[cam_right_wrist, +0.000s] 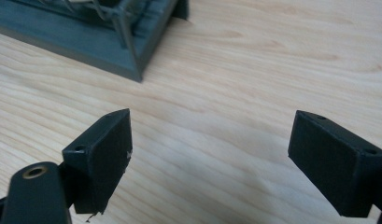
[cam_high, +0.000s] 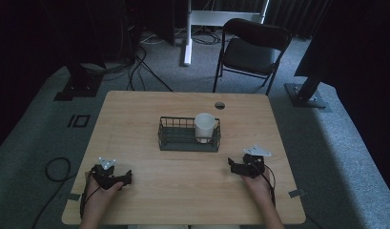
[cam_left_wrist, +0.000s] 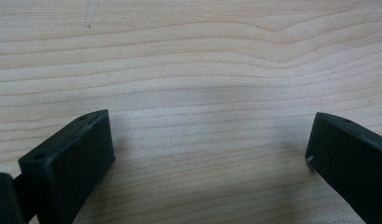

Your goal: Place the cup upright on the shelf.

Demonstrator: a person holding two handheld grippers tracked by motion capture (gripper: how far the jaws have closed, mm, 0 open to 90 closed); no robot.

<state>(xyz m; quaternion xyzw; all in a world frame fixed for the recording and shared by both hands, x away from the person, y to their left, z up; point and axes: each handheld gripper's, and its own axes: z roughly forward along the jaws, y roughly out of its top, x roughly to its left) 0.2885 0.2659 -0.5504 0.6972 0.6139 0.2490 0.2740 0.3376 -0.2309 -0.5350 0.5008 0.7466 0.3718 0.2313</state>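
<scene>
A white cup stands upright in the right end of a dark wire basket at the middle of the wooden table. My left gripper rests low at the front left of the table, held by a hand, and its jaws stand wide apart over bare wood. My right gripper sits at the front right, just below the basket's right corner, also open with nothing between its jaws. The basket's base corner lies a short way ahead of the right gripper.
A round cable hole sits near the table's far edge. Behind the table stand a black folding chair, a white stand leg and dark frame posts. Cables trail on the grey carpet at the left.
</scene>
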